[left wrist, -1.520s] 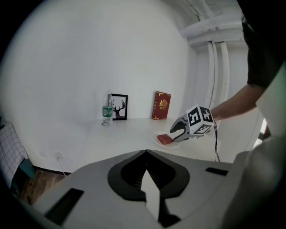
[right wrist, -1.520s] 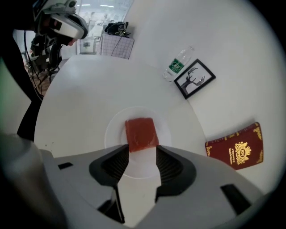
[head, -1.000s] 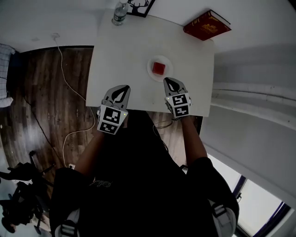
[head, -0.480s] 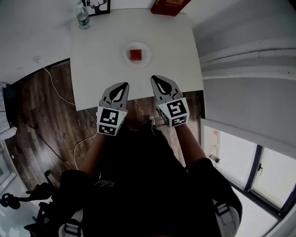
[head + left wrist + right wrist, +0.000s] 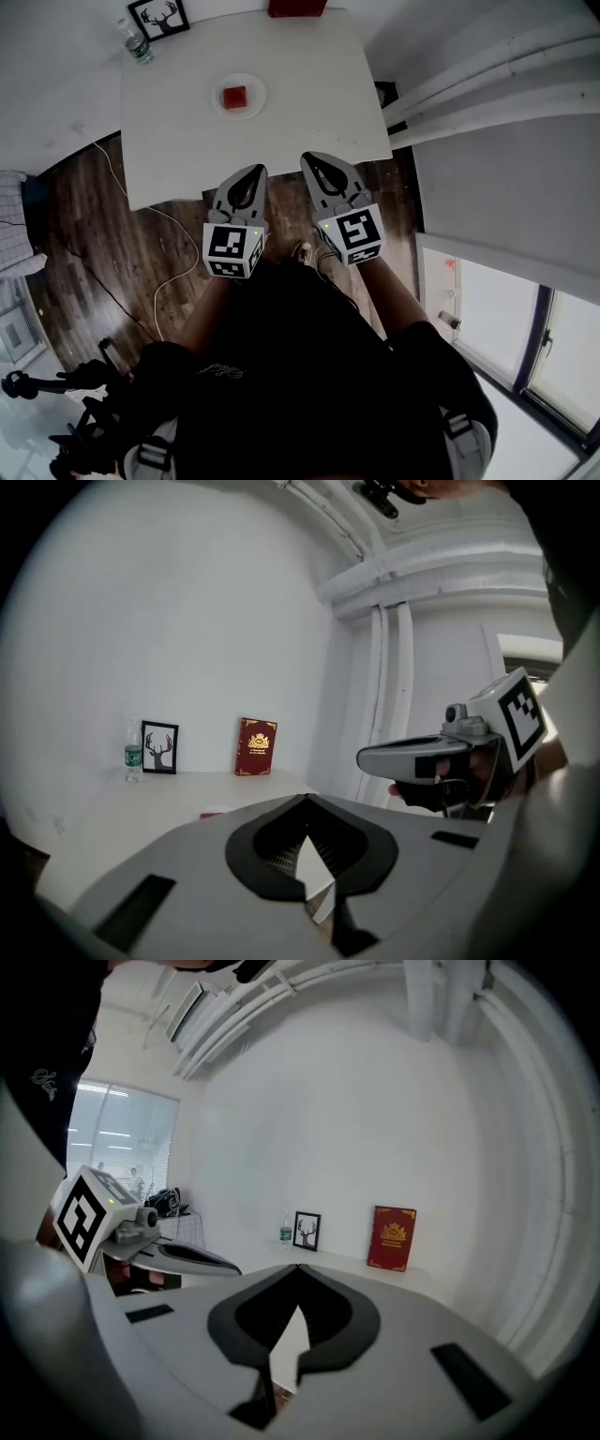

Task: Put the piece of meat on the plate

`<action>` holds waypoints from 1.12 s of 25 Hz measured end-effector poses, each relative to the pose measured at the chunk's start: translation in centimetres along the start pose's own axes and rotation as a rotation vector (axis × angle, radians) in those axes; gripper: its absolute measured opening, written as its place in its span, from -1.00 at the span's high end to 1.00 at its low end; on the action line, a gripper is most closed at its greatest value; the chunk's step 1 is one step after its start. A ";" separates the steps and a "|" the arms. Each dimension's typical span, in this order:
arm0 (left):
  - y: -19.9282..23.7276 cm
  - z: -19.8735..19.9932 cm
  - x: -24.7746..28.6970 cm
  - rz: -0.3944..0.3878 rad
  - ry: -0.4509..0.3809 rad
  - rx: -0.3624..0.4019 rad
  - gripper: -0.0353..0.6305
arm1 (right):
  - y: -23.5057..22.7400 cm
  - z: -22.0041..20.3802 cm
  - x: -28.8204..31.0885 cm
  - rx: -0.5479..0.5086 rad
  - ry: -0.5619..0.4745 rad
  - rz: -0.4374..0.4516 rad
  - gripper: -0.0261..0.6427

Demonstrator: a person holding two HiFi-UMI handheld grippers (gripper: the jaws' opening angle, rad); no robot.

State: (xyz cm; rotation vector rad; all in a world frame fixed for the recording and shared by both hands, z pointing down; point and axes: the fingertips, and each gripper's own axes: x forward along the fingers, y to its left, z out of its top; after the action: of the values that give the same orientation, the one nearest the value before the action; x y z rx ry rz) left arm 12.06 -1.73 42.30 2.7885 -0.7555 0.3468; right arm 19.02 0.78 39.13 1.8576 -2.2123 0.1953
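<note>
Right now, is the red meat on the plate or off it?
On it: the meat sits at the centre of the white plate.

On the table (image 5: 309, 103), the meat (image 5: 234, 96) sits on the plate (image 5: 257, 97); bottle (image 5: 135, 42), picture frame (image 5: 158, 17) and book (image 5: 297, 7) stand behind.

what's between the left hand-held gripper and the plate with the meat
Only bare white table top, seen in the head view: nothing sits between the left hand-held gripper and the plate holding the meat.
</note>
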 end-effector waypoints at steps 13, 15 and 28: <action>-11.2 1.3 -2.9 0.117 -0.055 -0.021 0.89 | -3.7 -0.1 -11.5 0.112 -0.133 -0.016 0.86; -11.9 2.1 -3.2 0.126 -0.072 -0.002 0.89 | -3.2 -0.1 -12.1 0.104 -0.141 0.002 0.86; -14.5 2.1 -2.5 0.083 -0.047 0.102 0.89 | -2.4 -0.6 -13.3 0.133 -0.181 0.010 0.86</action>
State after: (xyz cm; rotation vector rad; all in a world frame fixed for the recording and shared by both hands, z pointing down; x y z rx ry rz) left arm 17.77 11.03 37.32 2.8755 -0.8899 0.3443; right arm 23.60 13.10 35.98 2.0066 -2.3812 0.1877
